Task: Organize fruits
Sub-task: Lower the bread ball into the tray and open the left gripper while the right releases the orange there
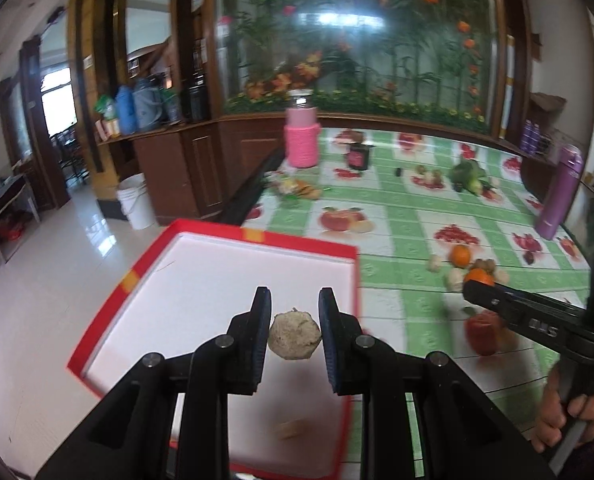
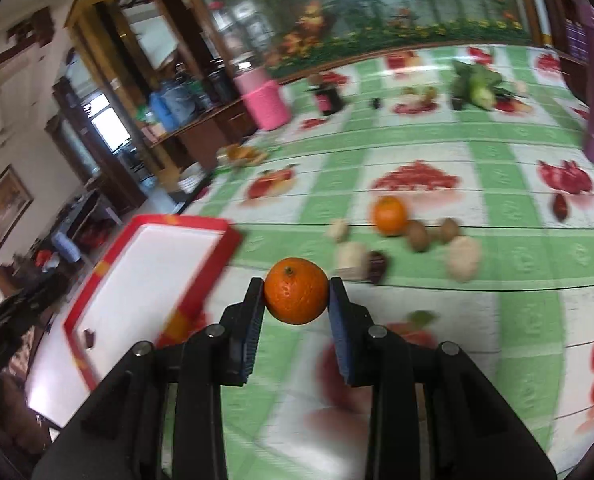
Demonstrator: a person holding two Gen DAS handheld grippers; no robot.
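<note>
My left gripper (image 1: 294,300) hangs over the red-rimmed white tray (image 1: 233,264); its jaws are apart, with a beige lumpy fruit (image 1: 294,335) between them, touching neither pad. My right gripper (image 2: 296,286) is shut on an orange (image 2: 296,290), held above the green fruit-print tablecloth beside the tray (image 2: 149,264). It shows in the left wrist view (image 1: 479,288) too. On the cloth lie another orange (image 2: 389,215), two kiwis (image 2: 418,235), pale beige fruits (image 2: 463,258) and a dark date (image 2: 377,266). A red fruit (image 1: 484,330) lies under the right gripper.
A pink-wrapped jar (image 1: 301,136), a dark small jar (image 1: 357,156), green vegetables (image 1: 471,174) and a purple flask (image 1: 559,194) stand farther back on the table. A snack pile (image 1: 297,189) lies near the table's left edge. A small dark piece (image 2: 89,337) lies in the tray.
</note>
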